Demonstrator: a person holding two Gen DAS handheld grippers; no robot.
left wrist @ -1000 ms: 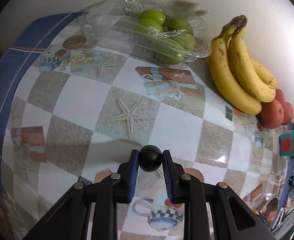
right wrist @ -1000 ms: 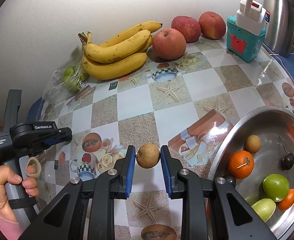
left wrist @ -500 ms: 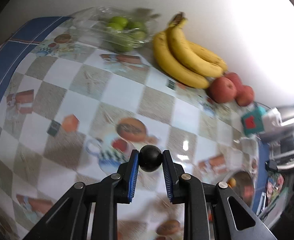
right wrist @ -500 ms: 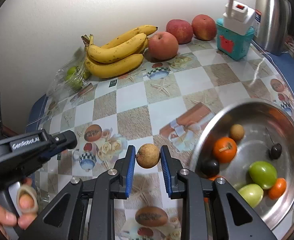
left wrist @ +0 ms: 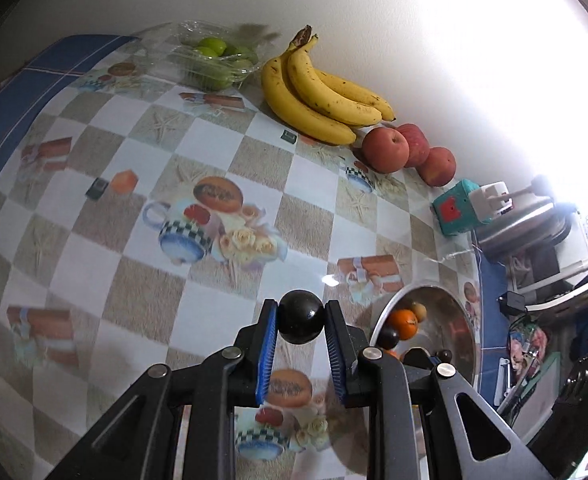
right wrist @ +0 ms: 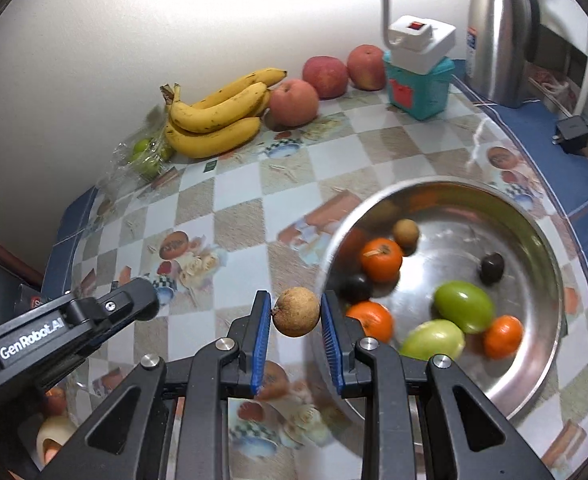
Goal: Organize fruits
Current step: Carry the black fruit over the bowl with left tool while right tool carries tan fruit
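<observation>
Blue-padded jaws of the left gripper (left wrist: 300,344) are closed tight on a glossy black round fruit (left wrist: 301,316), pinched at the pad tips and held clear above the checked tablecloth (left wrist: 222,148). Right gripper (right wrist: 296,334) same story: pads clamped on a rough tan-brown round fruit (right wrist: 296,311), hanging just left of the steel bowl (right wrist: 542,248) rim. Left gripper body also shows in the right wrist view at lower left, with a fingertip of the person's hand visible under it. Bowl sits at the right side of the table; inside it three oranges (right wrist: 381,260), two green fruits (right wrist: 463,306), two dark round fruits (right wrist: 492,267) and one small tan one (right wrist: 406,232), some motion blur on the near side. In the left wrist view the bowl is just right of the left jaws, partly hidden behind the finger linkage. Along the wall at the back: clear plastic punnet of green fruit (left wrist: 210,62), banana bunch (left wrist: 318,96) just beside it, then three red apples (left wrist: 386,148) touching each other, then a teal box (right wrist: 420,88) with a white plug adapter (right wrist: 420,42) on top. Steel thermos jug (right wrist: 498,28) at far right, black charger (right wrist: 572,134) on the blue table edge near it.
</observation>
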